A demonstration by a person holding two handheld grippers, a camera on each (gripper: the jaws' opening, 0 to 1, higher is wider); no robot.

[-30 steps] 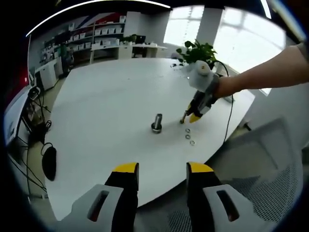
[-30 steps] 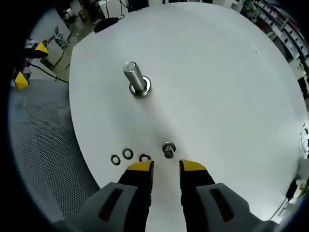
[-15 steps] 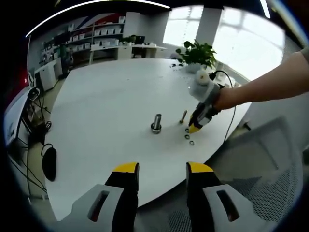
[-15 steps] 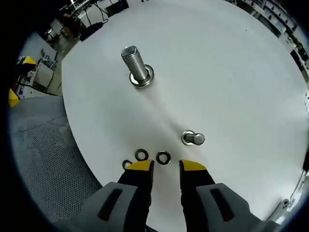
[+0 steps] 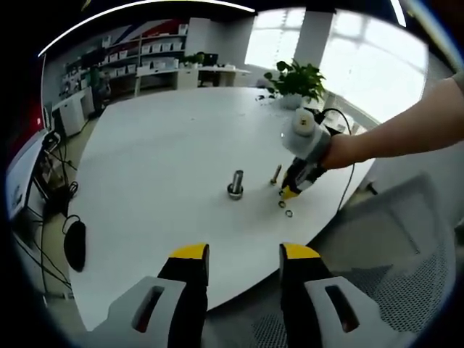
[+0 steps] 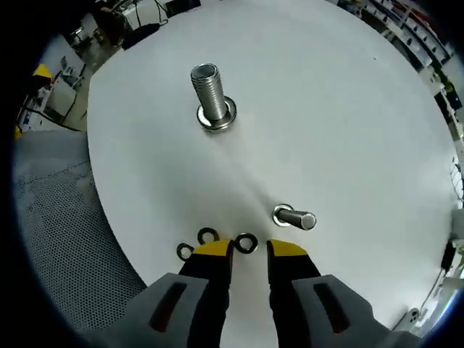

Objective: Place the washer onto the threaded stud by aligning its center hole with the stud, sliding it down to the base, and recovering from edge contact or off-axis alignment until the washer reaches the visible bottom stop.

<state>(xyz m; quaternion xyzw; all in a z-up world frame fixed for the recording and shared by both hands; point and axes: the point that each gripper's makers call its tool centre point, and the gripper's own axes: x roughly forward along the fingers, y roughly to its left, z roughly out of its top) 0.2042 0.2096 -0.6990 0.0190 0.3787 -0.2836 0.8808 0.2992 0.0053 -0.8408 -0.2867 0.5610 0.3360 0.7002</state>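
Note:
A threaded steel stud (image 6: 209,101) stands upright on its flanged base on the white table (image 6: 326,109); it also shows mid-table as the stud (image 5: 236,183). Three small washers lie flat near the table edge: one washer (image 6: 246,242) just ahead of the gap between my right gripper's jaws, a second washer (image 6: 208,235) and a third washer (image 6: 185,251) by the left jaw. My right gripper (image 6: 249,250) is open and low over them; it appears, held by a hand, as the right gripper (image 5: 293,190). My left gripper (image 5: 245,254) is open and holds nothing, back off the table's near edge.
A small bolt (image 6: 293,217) lies on its side right of the washers. A potted plant (image 5: 297,76) stands at the table's far side and a cable (image 5: 346,174) hangs over its right edge. A mesh chair (image 5: 406,290) stands close by. Shelves line the back wall.
The right gripper has crept forward, so the washers now sit closer to its fingertips, one at the mouth of the gap. The left gripper has not moved.

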